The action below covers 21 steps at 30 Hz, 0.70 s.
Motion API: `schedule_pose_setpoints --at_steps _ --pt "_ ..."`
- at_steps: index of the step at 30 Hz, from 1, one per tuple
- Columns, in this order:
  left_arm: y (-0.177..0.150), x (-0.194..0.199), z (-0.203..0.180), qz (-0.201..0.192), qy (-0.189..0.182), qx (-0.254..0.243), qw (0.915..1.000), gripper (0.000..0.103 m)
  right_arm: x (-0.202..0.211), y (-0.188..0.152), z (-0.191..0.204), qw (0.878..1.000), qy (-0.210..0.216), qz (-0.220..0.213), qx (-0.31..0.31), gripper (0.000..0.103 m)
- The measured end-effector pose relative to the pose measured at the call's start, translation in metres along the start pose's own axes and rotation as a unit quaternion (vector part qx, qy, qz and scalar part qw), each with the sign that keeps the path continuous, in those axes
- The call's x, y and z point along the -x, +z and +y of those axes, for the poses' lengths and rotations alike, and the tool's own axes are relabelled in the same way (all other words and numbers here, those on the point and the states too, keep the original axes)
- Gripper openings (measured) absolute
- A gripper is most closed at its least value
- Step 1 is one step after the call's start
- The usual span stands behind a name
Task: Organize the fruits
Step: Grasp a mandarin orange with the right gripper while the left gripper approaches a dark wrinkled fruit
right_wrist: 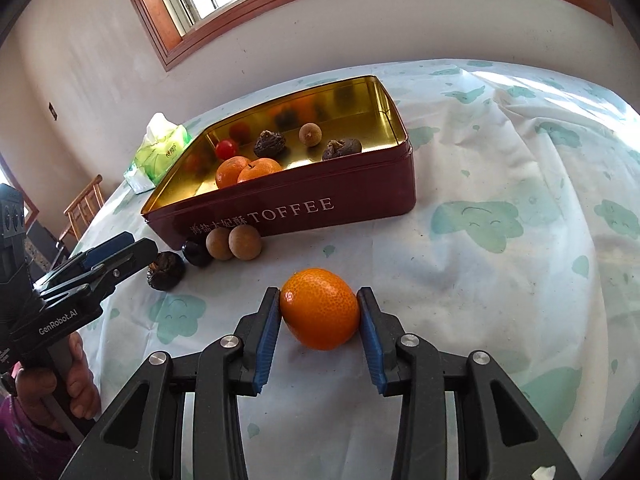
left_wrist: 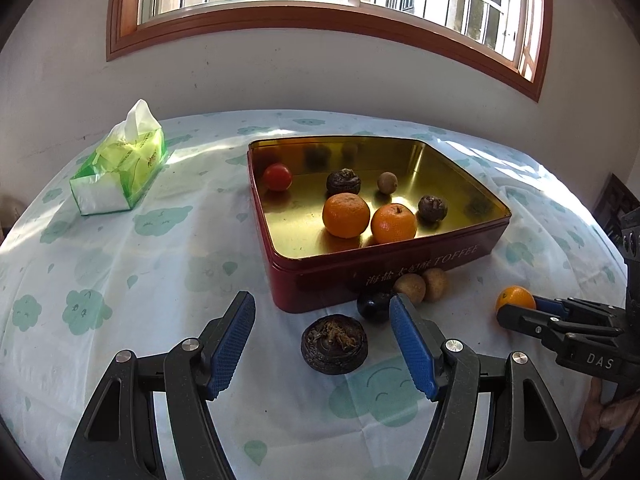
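A small orange [right_wrist: 320, 308] lies on the cloth, and my right gripper [right_wrist: 319, 300] is shut on it, both blue pads pressing its sides. The left wrist view shows this orange [left_wrist: 515, 297] at the right gripper's [left_wrist: 516, 312] tip. My left gripper [left_wrist: 323, 304] is open just above the cloth, a dark wrinkled fruit [left_wrist: 334, 344] lying between its fingers untouched. A red toffee tin [left_wrist: 380, 276] behind it holds two oranges [left_wrist: 346, 216], a red fruit [left_wrist: 277, 176] and several small dark and brown fruits. Two brown round fruits [left_wrist: 424, 284] and a dark plum [left_wrist: 374, 306] lie against the tin's front wall.
A green tissue pack [left_wrist: 120, 172] sits at the table's far left. The table is covered by a pale cloth with green cloud prints [right_wrist: 476, 220]. A wooden chair [right_wrist: 84, 204] stands beyond the left edge, and a wall with a window lies behind. A person's hand [right_wrist: 76, 384] holds the left gripper.
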<state>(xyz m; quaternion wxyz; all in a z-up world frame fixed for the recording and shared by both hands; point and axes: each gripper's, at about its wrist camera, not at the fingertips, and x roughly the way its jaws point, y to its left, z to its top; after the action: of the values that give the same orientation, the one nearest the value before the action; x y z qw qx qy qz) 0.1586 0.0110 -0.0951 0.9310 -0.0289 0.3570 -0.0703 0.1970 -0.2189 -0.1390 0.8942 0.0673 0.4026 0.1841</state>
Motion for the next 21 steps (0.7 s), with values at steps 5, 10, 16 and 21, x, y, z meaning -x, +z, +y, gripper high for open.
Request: schedule_pose_setpoints --at_steps 5,10,16,21 --pt "0.001 -0.012 0.002 0.022 0.01 0.013 0.9996 0.07 0.0 0.0 -0.003 1.0 0.009 -0.001 -0.008 0.036" --pt "0.001 -0.024 0.009 0.049 0.012 0.03 0.9983 0.065 0.0 -0.001 -0.002 1.0 0.008 -0.001 -0.007 0.037" --pt "0.0 -0.027 0.009 0.05 0.0 0.031 0.9982 0.058 0.0 -0.002 -0.001 1.0 0.005 -0.001 -0.006 0.037" --pt "0.001 -0.021 -0.005 0.038 0.011 0.003 0.9992 0.029 0.0 -0.001 0.0 1.0 0.002 -0.001 -0.004 0.037"
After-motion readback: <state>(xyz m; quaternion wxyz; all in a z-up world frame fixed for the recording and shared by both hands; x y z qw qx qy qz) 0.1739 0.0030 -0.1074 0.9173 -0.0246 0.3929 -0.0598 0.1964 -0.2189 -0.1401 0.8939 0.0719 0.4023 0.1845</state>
